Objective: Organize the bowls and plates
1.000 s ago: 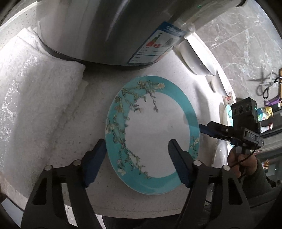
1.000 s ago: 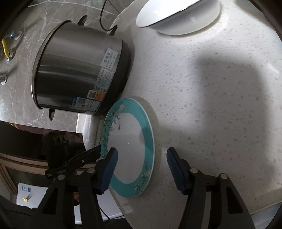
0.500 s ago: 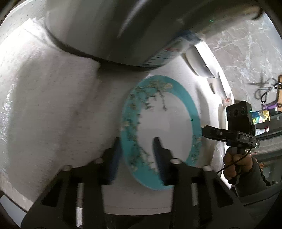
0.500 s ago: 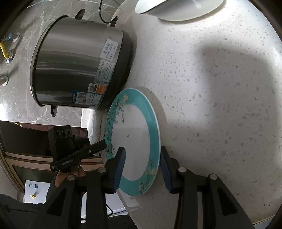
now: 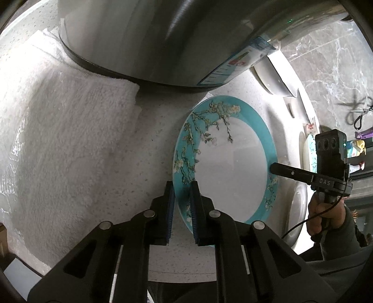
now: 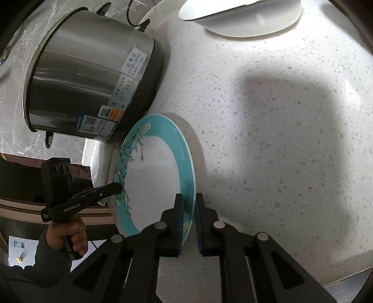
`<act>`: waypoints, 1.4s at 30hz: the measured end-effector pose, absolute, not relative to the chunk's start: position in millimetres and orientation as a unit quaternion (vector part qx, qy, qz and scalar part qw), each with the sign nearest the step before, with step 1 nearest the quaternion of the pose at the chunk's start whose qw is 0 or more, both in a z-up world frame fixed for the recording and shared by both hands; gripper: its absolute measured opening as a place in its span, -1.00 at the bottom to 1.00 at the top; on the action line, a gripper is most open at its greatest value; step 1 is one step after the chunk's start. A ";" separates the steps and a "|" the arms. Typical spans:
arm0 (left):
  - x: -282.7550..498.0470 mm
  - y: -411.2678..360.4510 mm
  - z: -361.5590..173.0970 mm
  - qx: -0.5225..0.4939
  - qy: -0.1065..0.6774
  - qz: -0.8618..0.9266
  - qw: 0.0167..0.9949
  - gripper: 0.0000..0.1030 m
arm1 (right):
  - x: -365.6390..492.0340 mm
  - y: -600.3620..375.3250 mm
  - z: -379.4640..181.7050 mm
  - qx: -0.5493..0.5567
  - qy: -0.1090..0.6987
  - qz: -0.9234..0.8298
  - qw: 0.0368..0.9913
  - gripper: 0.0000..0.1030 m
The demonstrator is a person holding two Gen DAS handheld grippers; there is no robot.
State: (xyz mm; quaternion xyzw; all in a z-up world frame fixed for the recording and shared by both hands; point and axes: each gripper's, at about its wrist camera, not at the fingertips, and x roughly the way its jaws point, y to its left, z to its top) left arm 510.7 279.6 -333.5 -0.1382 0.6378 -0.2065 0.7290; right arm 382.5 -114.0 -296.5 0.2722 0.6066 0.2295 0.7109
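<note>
A round plate [image 5: 230, 167] with a teal rim and blossom branches is held tilted above the speckled white counter [image 6: 268, 121]. My left gripper [image 5: 181, 193] is shut on the plate's rim on one side. My right gripper [image 6: 188, 205] is shut on the opposite rim of the plate [image 6: 153, 177]. Each gripper shows in the other's view, the right one [image 5: 272, 166] and the left one [image 6: 119, 186]. A white bowl [image 6: 242, 16] sits at the far end of the counter.
A large steel cooker pot [image 6: 88, 86] stands right beside the plate. A folded white towel [image 5: 63, 144] lies to its left. More dishes [image 5: 277, 74] sit along the counter by the marble wall. The counter edge is close to me.
Both grippers closed from wide open onto opposite edges of the plate. The plate has come up off the counter and tilted.
</note>
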 end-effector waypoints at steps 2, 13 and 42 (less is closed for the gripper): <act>507.8 279.5 -334.0 -0.138 0.638 -0.208 0.729 -0.80 | 383.3 -112.6 -296.6 0.273 0.606 0.223 0.713 -0.76; 500.0 250.9 -327.3 -0.135 0.633 -0.224 0.729 -0.80 | 377.5 -123.9 -283.0 0.287 0.592 0.201 0.726 -0.77; 426.9 42.2 -269.9 -0.030 0.616 -0.366 0.697 -0.80 | 216.4 -274.8 -233.3 0.371 0.515 0.083 0.768 -0.77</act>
